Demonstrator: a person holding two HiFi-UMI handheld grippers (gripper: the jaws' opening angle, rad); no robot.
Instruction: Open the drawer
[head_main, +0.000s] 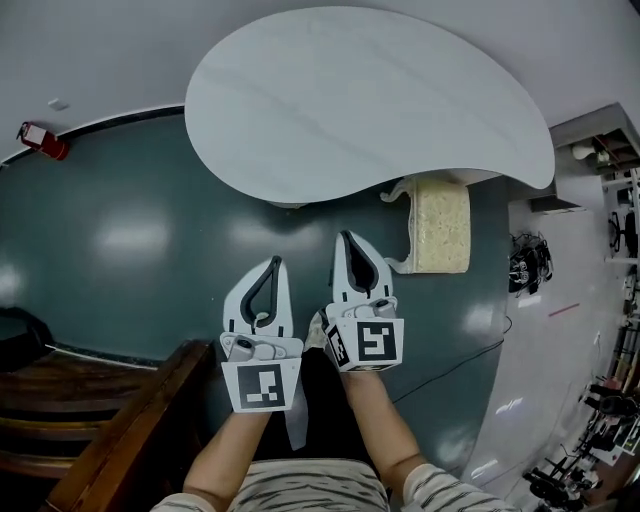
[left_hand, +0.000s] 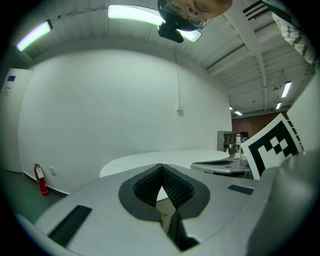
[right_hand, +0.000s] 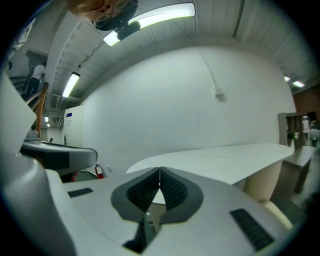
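No drawer can be made out in any view. In the head view my left gripper (head_main: 274, 263) and right gripper (head_main: 346, 238) are side by side over the dark green floor, just short of a white rounded tabletop (head_main: 360, 100). Both point towards the table and neither touches it. The left gripper (left_hand: 160, 166) has its ribbed pads meeting at the tips, with nothing between them. The right gripper (right_hand: 160, 170) is likewise shut and empty. Under the table's near edge stands a cream block in a curled white frame (head_main: 440, 225).
A red fire extinguisher (head_main: 42, 141) sits by the wall at far left. Dark wooden stairs and rail (head_main: 90, 420) are at lower left. A black cable (head_main: 470, 355) crosses the floor to the right, where shelves and gear (head_main: 600, 400) crowd the edge.
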